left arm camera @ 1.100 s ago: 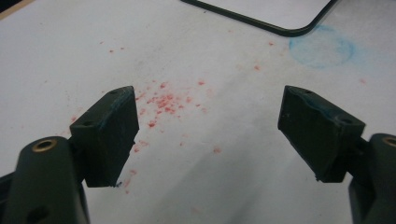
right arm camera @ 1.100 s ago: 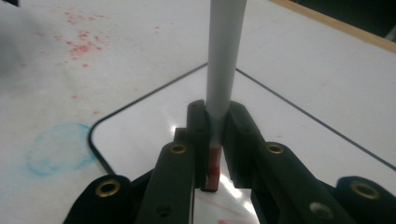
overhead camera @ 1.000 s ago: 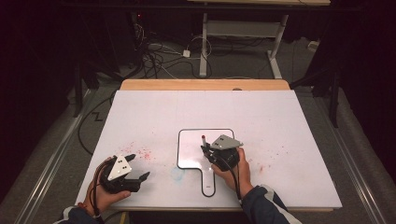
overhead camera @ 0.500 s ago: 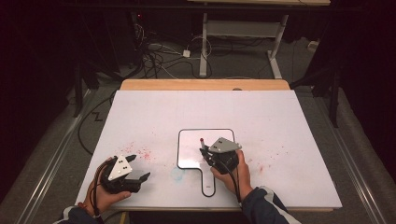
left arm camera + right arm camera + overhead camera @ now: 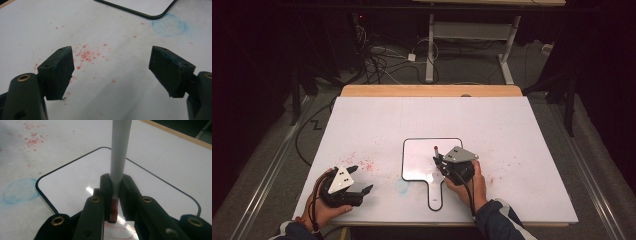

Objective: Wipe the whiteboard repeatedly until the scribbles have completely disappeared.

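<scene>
A small white board [image 5: 419, 157] with a black rim and a handle lies flat on the white table [image 5: 522, 130]. My right gripper [image 5: 442, 164] is over the board's right part, shut on a grey-barrelled marker [image 5: 436, 150] that stands steeply, red end up. In the right gripper view the marker [image 5: 120, 150] rises from between the jaws of the right gripper [image 5: 115, 182], its red lower part down at the board [image 5: 72, 180], where a red stroke shows. My left gripper [image 5: 362, 178] rests at the table's front left, open. In its own view the left gripper [image 5: 112, 57] holds nothing.
Red specks [image 5: 362, 162] dot the table left of the board, and a faint blue smudge [image 5: 401, 186] sits by its front left corner. A wooden strip [image 5: 432, 90] runs along the far edge. Cables and desk legs stand on the floor behind.
My right gripper has shifted slightly to the right over the board with the marker in it. The left gripper has not moved.
</scene>
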